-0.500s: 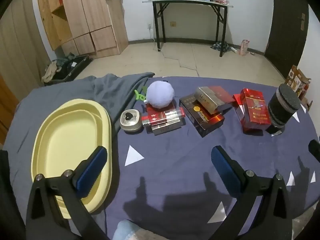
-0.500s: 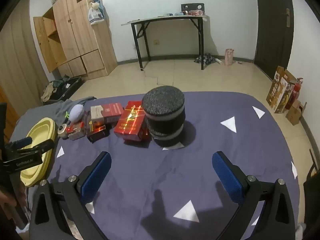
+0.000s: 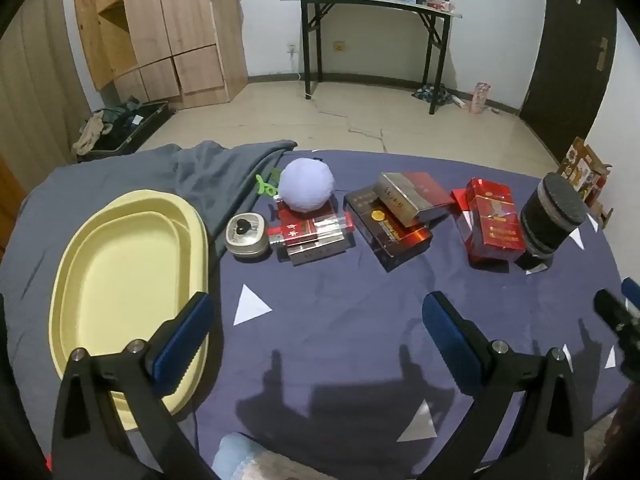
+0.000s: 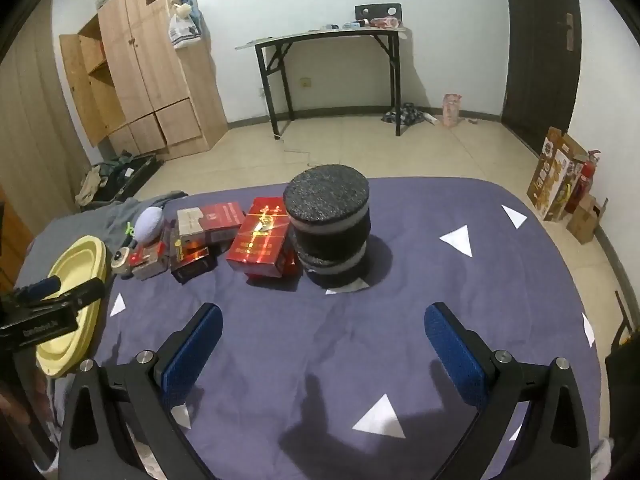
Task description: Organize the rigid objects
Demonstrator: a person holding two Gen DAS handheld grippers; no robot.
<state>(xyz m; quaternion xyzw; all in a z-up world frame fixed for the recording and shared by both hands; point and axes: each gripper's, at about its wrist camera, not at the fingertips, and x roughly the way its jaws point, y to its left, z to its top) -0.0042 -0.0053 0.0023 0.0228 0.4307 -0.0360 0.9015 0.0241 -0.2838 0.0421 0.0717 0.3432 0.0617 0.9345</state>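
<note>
Plainly, left claw and right claw both gape wide, holding nothing; neither touches the cloth.

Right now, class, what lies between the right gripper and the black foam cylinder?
Nothing: in the right wrist view, only bare purple cloth stretches from the open right gripper to the black foam cylinder.

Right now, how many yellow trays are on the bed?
2, nested together at the left end: the outer tray with the inner tray sitting inside it. More could be hidden beneath.
</note>
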